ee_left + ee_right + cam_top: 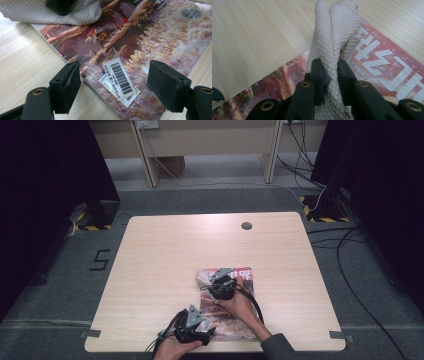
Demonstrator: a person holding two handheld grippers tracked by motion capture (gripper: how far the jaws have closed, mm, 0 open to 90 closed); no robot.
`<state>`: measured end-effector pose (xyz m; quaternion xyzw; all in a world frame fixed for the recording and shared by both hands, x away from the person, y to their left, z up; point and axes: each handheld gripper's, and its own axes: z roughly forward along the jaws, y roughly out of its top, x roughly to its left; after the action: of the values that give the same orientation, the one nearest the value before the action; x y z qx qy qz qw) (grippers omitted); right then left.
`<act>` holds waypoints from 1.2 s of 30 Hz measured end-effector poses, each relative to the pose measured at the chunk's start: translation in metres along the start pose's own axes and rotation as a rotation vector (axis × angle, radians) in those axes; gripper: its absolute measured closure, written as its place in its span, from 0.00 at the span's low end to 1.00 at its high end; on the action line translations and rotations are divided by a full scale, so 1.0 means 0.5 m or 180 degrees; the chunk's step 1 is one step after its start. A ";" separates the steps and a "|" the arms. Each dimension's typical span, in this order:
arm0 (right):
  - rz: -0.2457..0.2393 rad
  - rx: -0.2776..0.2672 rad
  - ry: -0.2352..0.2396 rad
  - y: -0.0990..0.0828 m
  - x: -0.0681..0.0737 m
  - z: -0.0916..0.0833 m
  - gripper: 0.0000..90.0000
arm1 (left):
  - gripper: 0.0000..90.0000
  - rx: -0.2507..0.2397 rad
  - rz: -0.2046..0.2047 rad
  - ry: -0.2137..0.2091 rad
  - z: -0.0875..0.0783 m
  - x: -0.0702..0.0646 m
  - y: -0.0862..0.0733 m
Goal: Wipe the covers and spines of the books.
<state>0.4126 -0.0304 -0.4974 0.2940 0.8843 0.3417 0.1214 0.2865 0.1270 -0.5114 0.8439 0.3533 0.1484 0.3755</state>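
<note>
Step in hand, as judged: wiping the cover of the glossy red-and-brown illustrated magazine point(231, 306) with the pale grey waffle-weave cloth point(334, 42). The magazine lies flat on the near part of the light wood-grain worktop point(165, 250), right of centre.

Right claw point(329, 75): jaws closed tight on a bunched fold of the cloth, which rises between them above the magazine's title end. In the high view this claw point(221, 285) sits over the far half of the magazine.

Left claw point(113, 82): jaws wide apart, gripping nothing, straddling the magazine's near spine corner beside the white barcode label point(120, 78). Whether the pads rest on the cover cannot be told.

Next move, as judged: the cloth must be pressed flat and drawn across the cover; the left claw needs to pin the magazine, since the glossy cover may slide on the smooth worktop.

Surroundings: dark grey carpeted floor point(65, 285), black-and-yellow hazard tape point(325, 219) at the stand bases, loose black cables point(350, 250) at right.
</note>
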 end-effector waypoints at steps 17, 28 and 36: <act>-0.0008 0.0000 0.0003 -0.007 0.009 -0.006 0.87 | 0.23 0.0014 -0.0037 0.0013 -0.004 0.005 -0.007; -0.0007 0.0007 0.0006 -0.014 0.008 -0.014 0.86 | 0.23 0.0003 -0.0029 0.0042 -0.005 0.001 -0.008; 0.0140 0.0019 -0.0143 -0.044 -0.034 -0.043 0.86 | 0.23 0.0002 -0.0025 0.0033 -0.005 0.002 -0.007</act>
<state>0.4078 -0.0650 -0.4963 0.3213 0.8757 0.3350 0.1328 0.2841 0.1305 -0.5125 0.8419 0.3586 0.1513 0.3739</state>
